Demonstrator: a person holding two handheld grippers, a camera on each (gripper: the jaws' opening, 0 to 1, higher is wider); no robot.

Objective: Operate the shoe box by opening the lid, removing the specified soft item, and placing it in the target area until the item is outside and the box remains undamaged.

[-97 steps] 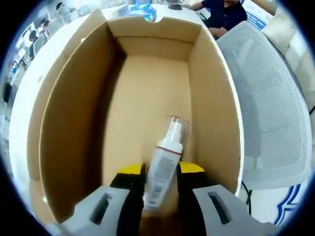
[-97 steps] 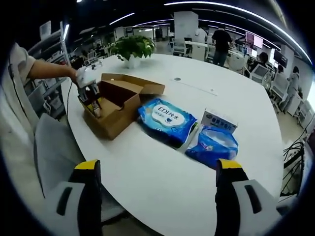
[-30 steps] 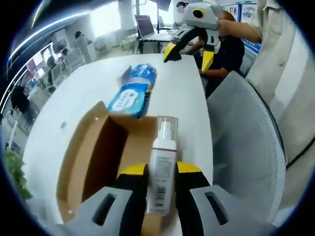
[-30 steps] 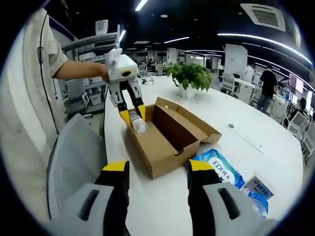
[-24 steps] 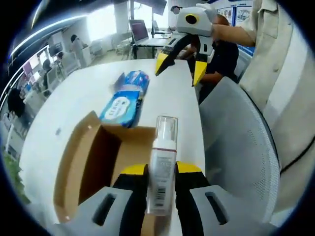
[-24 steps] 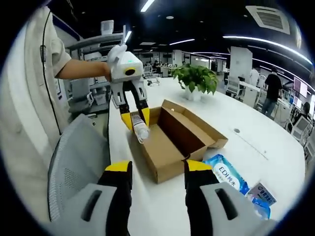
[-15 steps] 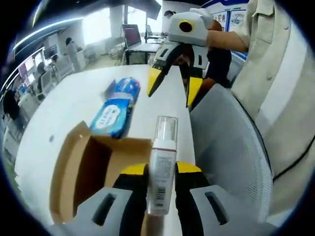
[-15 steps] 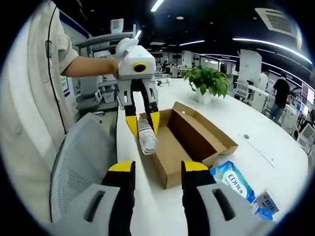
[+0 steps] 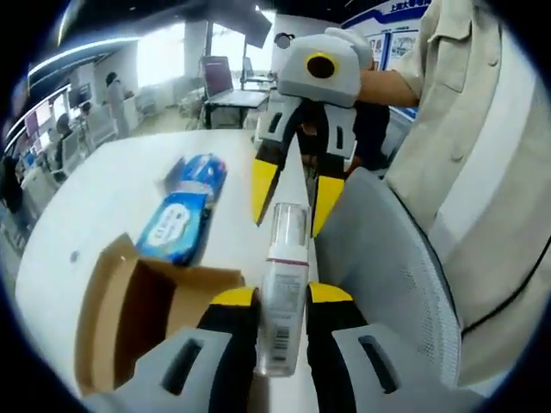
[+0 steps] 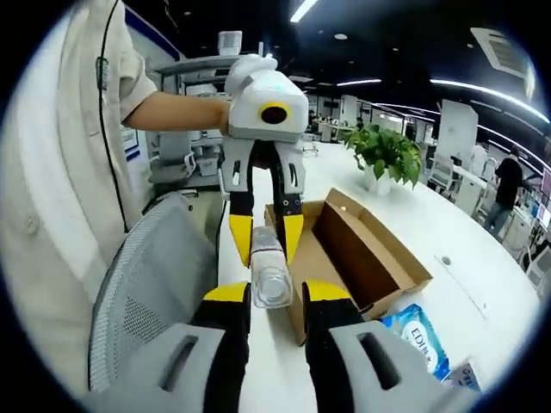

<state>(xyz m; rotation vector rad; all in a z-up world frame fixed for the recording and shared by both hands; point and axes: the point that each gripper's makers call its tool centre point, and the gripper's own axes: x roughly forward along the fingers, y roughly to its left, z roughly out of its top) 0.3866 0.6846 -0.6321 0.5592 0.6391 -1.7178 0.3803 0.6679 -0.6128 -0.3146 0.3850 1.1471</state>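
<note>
My left gripper (image 9: 282,297) is shut on a white pump bottle (image 9: 282,284) with a clear cap, held up in the air beside the table edge. The right gripper (image 9: 293,211) comes in from above, its yellow fingertips (image 9: 262,188) flanking the bottle's cap without visibly pressing it. In the right gripper view my right gripper (image 10: 275,294) stands narrowly open around the bottle's cap end (image 10: 272,280), while the left gripper (image 10: 267,239) grips the bottle from behind. The open cardboard shoe box (image 10: 357,249) lies on the white table (image 10: 482,258), also seen as the box (image 9: 129,310) at lower left.
Blue wipe packs (image 9: 176,225) lie on the table (image 9: 103,198) beyond the box; one pack (image 10: 420,331) shows at lower right. A grey mesh chair (image 9: 383,275) (image 10: 146,292) stands under the grippers. A potted plant (image 10: 387,151) stands far back. A person's shirt (image 9: 482,172) is close by.
The two grippers have come together: the right gripper has narrowed and moved around the bottle's cap. The left gripper has carried the bottle up and away from the box.
</note>
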